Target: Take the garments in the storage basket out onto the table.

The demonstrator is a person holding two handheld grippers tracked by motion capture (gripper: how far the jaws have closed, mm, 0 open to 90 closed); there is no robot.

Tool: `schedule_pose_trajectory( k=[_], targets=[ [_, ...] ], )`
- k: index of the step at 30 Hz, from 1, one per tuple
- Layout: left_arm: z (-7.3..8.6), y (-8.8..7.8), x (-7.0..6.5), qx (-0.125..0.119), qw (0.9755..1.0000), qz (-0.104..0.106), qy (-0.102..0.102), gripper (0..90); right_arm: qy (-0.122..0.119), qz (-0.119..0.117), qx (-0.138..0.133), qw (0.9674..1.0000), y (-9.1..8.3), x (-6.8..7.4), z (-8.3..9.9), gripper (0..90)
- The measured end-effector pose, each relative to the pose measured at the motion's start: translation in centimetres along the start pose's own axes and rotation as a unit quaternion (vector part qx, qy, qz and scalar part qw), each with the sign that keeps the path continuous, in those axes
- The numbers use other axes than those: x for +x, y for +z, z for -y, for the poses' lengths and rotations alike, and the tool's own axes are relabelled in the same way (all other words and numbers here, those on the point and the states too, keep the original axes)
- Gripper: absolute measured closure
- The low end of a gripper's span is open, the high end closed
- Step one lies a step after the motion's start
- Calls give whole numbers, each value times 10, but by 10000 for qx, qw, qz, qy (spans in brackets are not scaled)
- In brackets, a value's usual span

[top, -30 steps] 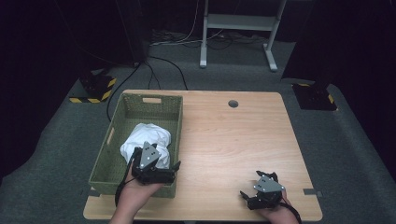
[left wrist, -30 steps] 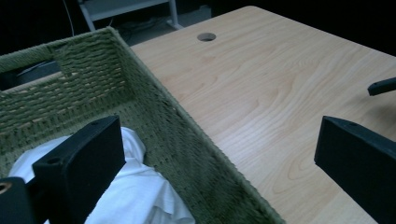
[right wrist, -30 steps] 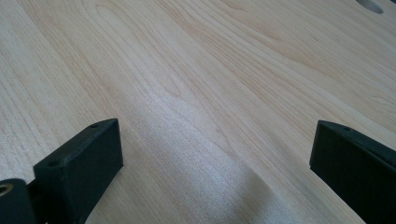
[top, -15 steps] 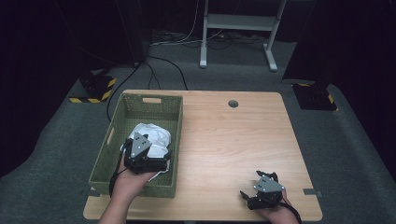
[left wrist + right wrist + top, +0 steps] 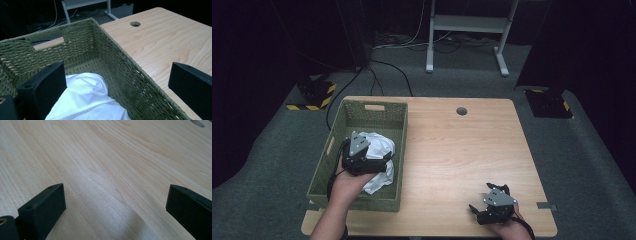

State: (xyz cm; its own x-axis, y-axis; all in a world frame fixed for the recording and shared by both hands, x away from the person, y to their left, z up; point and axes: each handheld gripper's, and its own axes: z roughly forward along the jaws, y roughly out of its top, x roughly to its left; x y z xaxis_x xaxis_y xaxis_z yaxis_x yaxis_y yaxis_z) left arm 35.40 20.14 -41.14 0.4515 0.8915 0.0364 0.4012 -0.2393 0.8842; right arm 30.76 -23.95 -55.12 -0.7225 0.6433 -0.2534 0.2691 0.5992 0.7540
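A green woven basket stands on the left part of the wooden table. A crumpled white cloth lies inside it. My left gripper hovers over the basket, just above the cloth, open with nothing between its jaws. In the left gripper view the white cloth lies low between the wide-apart jaws, and the basket's wall runs diagonally past. My right gripper rests open near the table's front right edge, over bare wood.
A round cable hole sits near the table's far edge. Beyond the table stand a white desk frame, floor cables and two yellow-black striped blocks. The table's middle is bare wood.
My left gripper has moved from the basket's front right rim further in over the cloth. The right gripper has stayed put.
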Motion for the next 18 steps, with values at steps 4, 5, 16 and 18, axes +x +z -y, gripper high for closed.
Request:
schedule_pose_trajectory(
  k=[4,5,16,18],
  targets=[
    [-1,6,7,43,9999,-47,-83,16,0,4,6,10000,0,0,0,20],
    [-1,8,8,56,9999,-58,-92,16,1,4,6,10000,0,0,0,20],
    [0,32,28,400,9986,-259,-213,14,-4,-15,-4,10000,0,0,0,20],
    [3,36,33,516,9979,-295,-249,14,-7,-18,-18,10000,0,0,0,20]
  ],
)
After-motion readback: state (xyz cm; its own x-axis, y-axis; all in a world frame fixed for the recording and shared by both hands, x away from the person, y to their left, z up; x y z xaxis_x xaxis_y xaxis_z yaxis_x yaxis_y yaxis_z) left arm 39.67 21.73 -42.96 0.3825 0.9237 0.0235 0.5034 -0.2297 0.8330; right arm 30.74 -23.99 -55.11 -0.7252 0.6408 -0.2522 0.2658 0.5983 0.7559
